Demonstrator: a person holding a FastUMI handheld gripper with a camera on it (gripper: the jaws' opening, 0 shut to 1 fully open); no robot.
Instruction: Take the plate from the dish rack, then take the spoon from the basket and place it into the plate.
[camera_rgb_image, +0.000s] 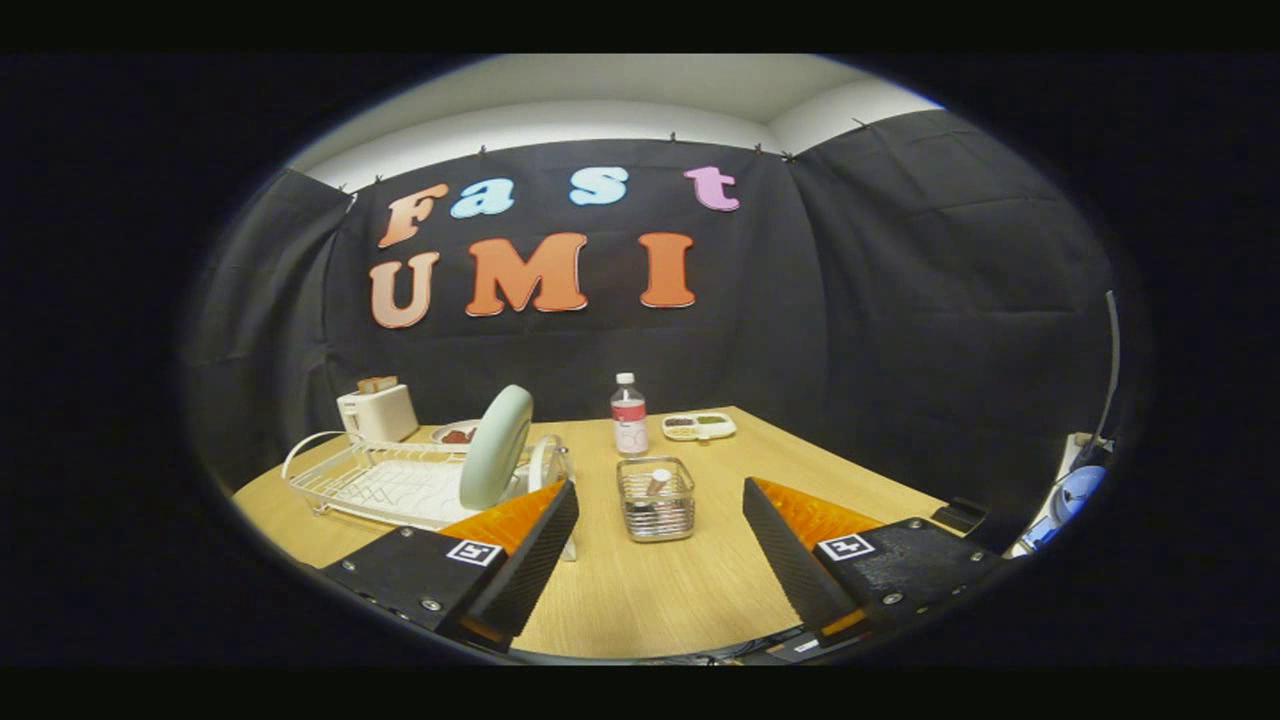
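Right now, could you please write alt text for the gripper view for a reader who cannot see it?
The open gripper hangs over a wooden table, holding nothing. Just ahead of the fingers stands a wire basket with a spoon; beside it, a pale green plate stands upright in a white dish rack.

We see the basket (656, 498) just ahead between our gripper's (660, 500) spread fingers, the spoon (657, 482) in it, the bottle (629, 415) behind, and the plate (496, 447) upright in the dish rack (370, 485) left.
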